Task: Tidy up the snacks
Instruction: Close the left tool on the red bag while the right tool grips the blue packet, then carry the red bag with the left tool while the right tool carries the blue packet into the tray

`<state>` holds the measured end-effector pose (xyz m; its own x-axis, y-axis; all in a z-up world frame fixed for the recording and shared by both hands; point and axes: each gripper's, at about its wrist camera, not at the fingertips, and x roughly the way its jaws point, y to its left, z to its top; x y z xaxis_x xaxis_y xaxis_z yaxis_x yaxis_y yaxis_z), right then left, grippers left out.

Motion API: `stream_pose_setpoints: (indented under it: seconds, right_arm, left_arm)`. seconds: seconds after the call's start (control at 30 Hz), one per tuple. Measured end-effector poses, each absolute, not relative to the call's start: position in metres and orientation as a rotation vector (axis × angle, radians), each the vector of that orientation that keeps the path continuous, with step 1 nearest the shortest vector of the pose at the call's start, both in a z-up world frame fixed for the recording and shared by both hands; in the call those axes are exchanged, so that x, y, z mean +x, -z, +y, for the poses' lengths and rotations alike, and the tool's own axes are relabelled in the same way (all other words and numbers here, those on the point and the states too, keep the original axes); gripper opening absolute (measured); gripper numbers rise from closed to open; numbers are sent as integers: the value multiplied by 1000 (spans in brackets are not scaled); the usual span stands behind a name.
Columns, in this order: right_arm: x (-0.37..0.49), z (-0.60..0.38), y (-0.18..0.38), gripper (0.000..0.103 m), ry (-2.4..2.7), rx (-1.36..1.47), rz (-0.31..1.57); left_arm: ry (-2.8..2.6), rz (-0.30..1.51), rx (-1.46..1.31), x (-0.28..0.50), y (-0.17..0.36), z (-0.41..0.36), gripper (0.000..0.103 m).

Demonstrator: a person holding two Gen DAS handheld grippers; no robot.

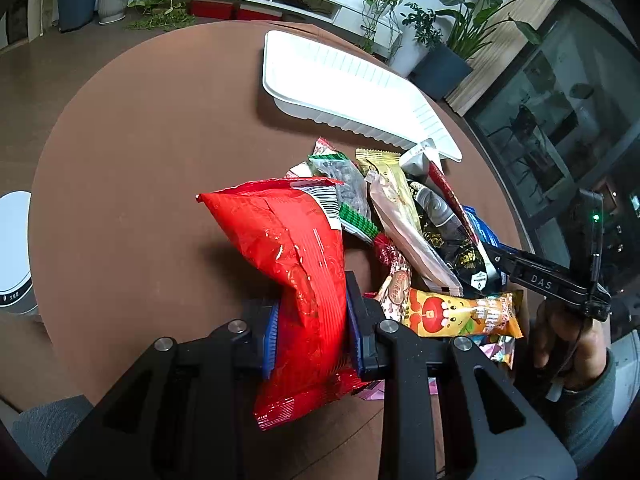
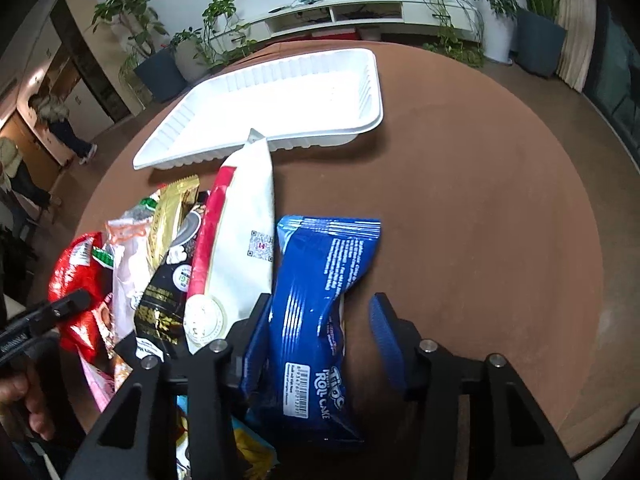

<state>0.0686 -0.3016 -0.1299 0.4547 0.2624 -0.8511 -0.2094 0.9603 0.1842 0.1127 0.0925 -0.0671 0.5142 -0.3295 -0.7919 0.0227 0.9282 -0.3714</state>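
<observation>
- Snacks (image 1: 420, 224) heaped on brown table (image 1: 140, 160), beside white tray (image 2: 280, 100).
- Left gripper (image 1: 310, 320) clenched on red bag (image 1: 296, 264).
- Right gripper (image 2: 320, 332) straddling blue pack (image 2: 316, 304), right pad clear, not clamped.

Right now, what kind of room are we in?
Probably a living room or lounge: a low white media cabinet stands along the far wall, potted plants flank it, and snacks sit on a round brown table.
</observation>
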Motion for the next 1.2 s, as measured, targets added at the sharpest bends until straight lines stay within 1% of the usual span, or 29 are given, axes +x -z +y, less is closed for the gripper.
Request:
stream_pose_setpoints:
  seconds: [0.07, 0.2, 0.27, 0.33, 0.57, 1.2]
  right_arm:
    - [68, -301, 130, 44, -279, 36, 1055]
    - [67, -300, 128, 38, -260, 2, 1046]
    - [68, -301, 128, 32, -255, 7, 1044]
    - [69, -303, 127, 30, -253, 10, 1044]
    - [73, -304, 128, 28, -258, 53, 1048]
    - [67, -325, 121, 27, -309, 247, 1036]
  left_arm:
    - [217, 1012, -338, 111, 67, 93, 25]
    - [220, 1007, -341, 109, 67, 93, 25]
    - [220, 1007, -342, 108, 67, 92, 25]
    - [223, 1004, -343, 107, 66, 92, 25]
    - [228, 987, -365, 104, 65, 96, 25]
    - [237, 929, -411, 93, 55, 105, 25]
